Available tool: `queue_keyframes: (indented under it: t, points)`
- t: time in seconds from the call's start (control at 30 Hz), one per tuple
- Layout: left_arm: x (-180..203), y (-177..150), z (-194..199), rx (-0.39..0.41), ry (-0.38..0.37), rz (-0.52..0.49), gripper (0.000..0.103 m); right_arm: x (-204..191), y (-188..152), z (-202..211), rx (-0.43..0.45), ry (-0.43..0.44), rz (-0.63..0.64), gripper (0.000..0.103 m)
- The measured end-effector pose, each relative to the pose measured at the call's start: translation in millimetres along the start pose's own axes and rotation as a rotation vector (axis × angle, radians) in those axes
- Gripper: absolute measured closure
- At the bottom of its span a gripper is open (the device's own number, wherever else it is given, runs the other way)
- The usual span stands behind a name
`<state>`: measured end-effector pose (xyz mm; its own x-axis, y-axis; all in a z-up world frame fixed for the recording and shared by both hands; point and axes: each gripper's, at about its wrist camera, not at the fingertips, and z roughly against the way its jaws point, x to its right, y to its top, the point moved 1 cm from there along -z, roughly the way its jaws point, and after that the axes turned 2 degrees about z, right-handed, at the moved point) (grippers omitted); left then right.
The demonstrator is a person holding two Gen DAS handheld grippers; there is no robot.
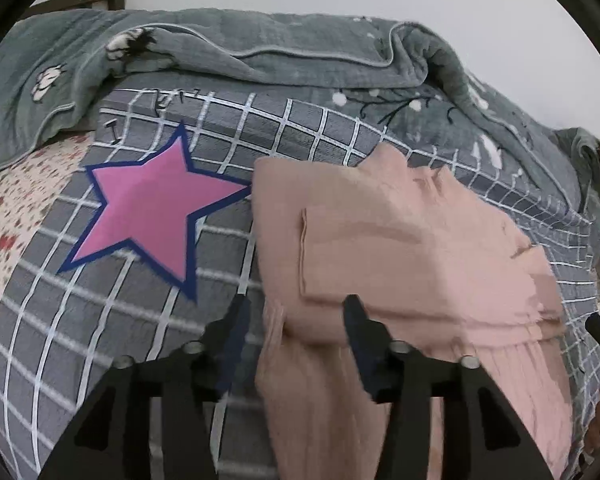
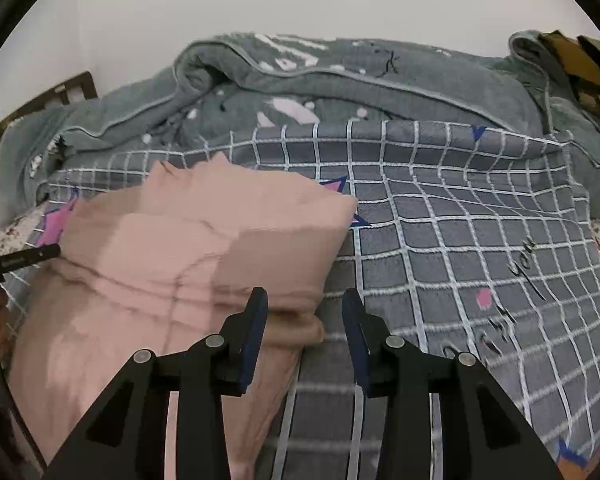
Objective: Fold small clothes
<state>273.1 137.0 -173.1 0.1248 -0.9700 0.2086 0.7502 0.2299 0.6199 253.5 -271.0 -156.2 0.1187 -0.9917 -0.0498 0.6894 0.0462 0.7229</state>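
A pink garment (image 1: pixel 400 248) lies on a grey checked blanket (image 1: pixel 100 340) with white grid lines, spread over a bed. The cloth is a soft, dusty pink with a fine crinkled weave, and it is partly folded: an upper layer has been laid back over the rest, with a straight edge running down its left side in the left wrist view and a rounded fold line across the near part. Below that fold a longer, looser stretch of the same cloth runs toward the camera, showing fine lengthwise ridges. The far edge of the garment ends in small uneven peaks.

Just left of the garment a large pink star (image 1: pixel 156 208) with a dark blue outline is printed on the blanket; the garment's left edge touches one of its points. A rumpled grey-green quilt (image 1: pixel 260 48) with white flower motifs is bunched along the far side of the bed, and a floral sheet (image 1: pixel 4 216) shows at the left edge.

The left gripper (image 1: pixel 296 308) has its jaws apart, straddling the garment's left border without pressing on it. The right gripper (image 2: pixel 304 300) also stands apart, over the garment's right near corner, with the folded edge between the fingers but not pinched.
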Motion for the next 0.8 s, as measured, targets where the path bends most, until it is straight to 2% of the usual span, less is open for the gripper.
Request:
queue_keyframes:
  t: [0.07,0.13,0.23,0.43,0.6,0.8]
  points:
    - [-4,-9,14,0.008,-0.016,0.007,0.036,-3,-7,15,0.006,-0.006,0.004,0.065]
    - [-6,-19,31,0.022,-0.004,-0.005,0.036,-4,-15,30,-0.006,-0.019,0.01,0.065]
    - [-10,-29,56,0.039,0.029,-0.023,0.036,-1,-28,52,0.021,-0.073,-0.011,0.065]
    - [-19,-44,98,0.077,-0.001,0.028,0.037,2,-53,75,-0.057,-0.038,-0.041,0.069]
    - [-13,-59,114,0.092,0.009,0.017,0.037,-7,-72,91,-0.07,0.011,-0.03,0.069]
    - [-5,-82,121,0.061,0.004,-0.005,0.037,-14,-90,98,-0.095,0.044,-0.022,0.069]
